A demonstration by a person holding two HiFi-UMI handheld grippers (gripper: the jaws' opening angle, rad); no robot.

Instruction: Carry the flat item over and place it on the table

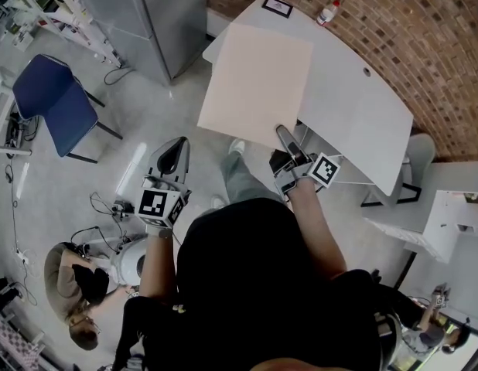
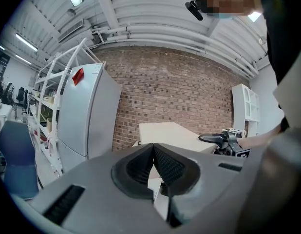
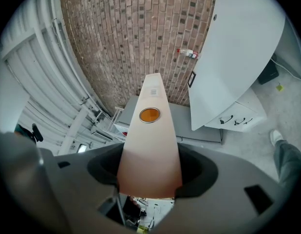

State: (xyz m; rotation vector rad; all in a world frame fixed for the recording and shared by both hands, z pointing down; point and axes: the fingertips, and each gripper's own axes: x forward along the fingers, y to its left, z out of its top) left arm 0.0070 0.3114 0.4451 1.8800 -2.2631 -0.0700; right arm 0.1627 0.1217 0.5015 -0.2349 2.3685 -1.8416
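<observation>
Head view. The right gripper (image 1: 285, 139) has the board (image 1: 254, 83) by its near edge. The board is a pale beige square lying roughly level. Its near part hangs over the grey floor and its far corner overlaps the left end of the white table (image 1: 363, 114). I can't tell from up here whether it touches the tabletop. The left gripper (image 1: 171, 154) sits well to the left of the board, apart from it, over bare floor. A small bottle (image 1: 327, 11) stands at the far edge of the table by the brick wall (image 1: 394, 37), with a black-framed card (image 1: 277, 7) near it. A blue chair (image 1: 53, 103) and a grey fridge (image 1: 146, 14) are off to the left.

Left gripper view. The jaws are closed, the ribbed pads meeting at their tips, and there is nothing between them. Past them I see the board from the side, flat and level in front of the brick wall, with the right gripper on its right edge. The fridge stands to the left, next to white shelving (image 2: 53, 82).

Right gripper view. The board fills the gap between the jaws, which are clamped on it from both sides. It runs away from the camera as a tapering beige strip, with a round orange spot (image 3: 149, 114) partway along it. The picture is rolled over, so the table shows tilted at upper right, with the bottle at its edge against the brick.
</observation>
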